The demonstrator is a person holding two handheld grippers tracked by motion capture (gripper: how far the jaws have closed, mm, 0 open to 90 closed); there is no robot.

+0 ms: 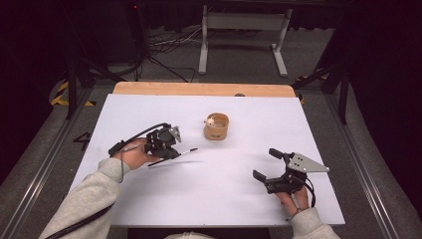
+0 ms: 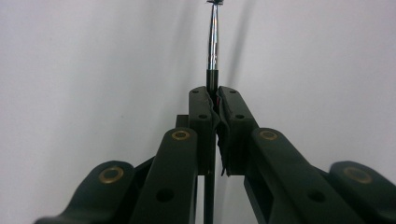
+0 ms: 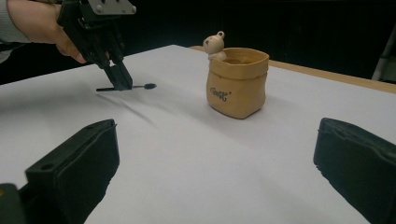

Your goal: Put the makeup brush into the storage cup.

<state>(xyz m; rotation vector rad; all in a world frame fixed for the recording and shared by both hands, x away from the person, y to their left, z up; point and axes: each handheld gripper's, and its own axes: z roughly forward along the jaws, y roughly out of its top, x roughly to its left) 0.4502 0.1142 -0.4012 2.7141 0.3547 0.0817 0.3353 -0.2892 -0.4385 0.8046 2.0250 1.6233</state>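
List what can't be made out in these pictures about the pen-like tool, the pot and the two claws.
- Tool: the part between the left claw's shut jaws is hidden in the left gripper view; its tip is cut off by the top edge.
- Tool's kind: too small in the high view and the right gripper view to tell.
- Pot: its inside is hidden by its own wall in the right gripper view; too small in the high view.
- Right claw: open, holding nothing.

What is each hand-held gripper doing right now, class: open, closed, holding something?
Left hand-held gripper: closed on a thin black and silver stick.
Right hand-held gripper: open, holding nothing.
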